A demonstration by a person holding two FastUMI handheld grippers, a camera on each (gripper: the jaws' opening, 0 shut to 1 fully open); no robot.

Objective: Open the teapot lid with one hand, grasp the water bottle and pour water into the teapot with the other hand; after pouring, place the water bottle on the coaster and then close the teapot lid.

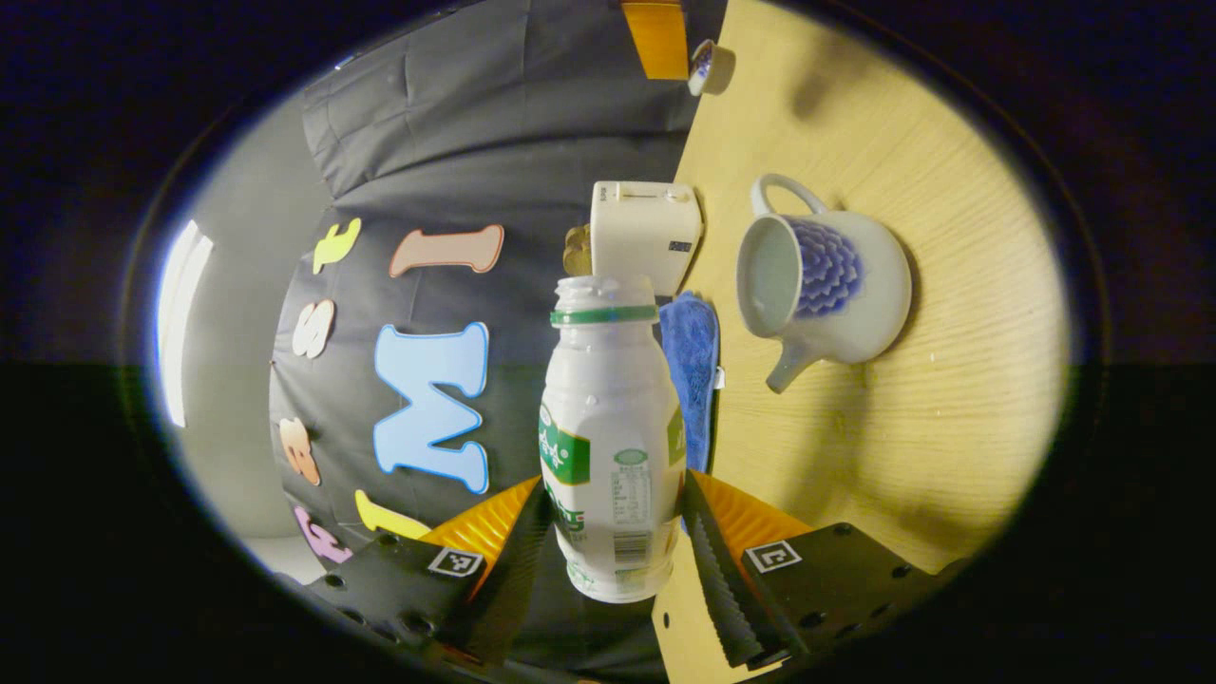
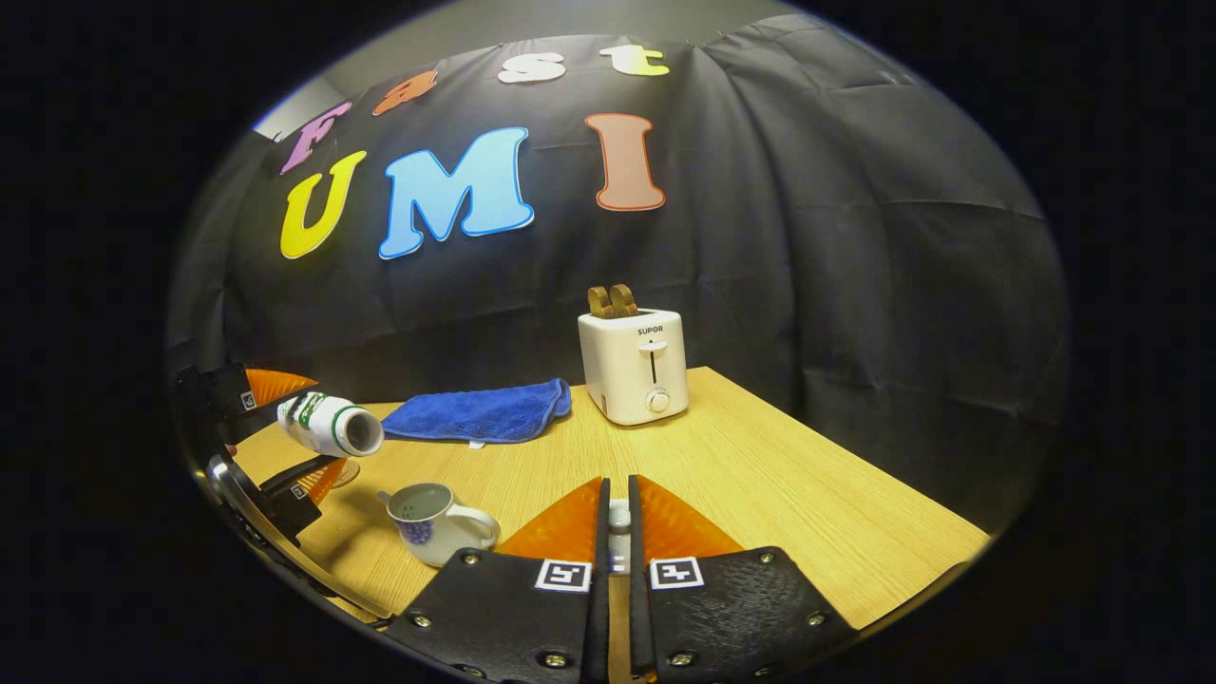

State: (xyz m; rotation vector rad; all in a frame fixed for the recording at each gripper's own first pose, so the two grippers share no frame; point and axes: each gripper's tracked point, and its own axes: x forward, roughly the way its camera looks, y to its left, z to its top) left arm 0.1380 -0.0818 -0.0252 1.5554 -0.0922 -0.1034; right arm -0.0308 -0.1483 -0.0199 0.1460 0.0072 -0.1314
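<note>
In the left gripper view my left gripper (image 1: 617,480) is shut on a white water bottle (image 1: 613,418) with a green label and an uncapped mouth. The right gripper view shows that bottle (image 2: 328,426) tipped on its side, its mouth up and to the left of the teapot (image 2: 432,521). No stream of water is visible. The white teapot (image 1: 822,285) with a blue pattern stands lidless on the wooden table. My right gripper (image 2: 617,484) is shut on a small white piece (image 2: 618,532), the teapot lid's knob. The lid (image 1: 705,66) appears far off.
A white toaster (image 2: 635,366) with bread in it stands at the back of the table (image 2: 760,475), with a blue cloth (image 2: 484,413) to its left. A faint round thing (image 2: 342,472), perhaps the coaster, lies under the bottle. The table's edge runs close on the right.
</note>
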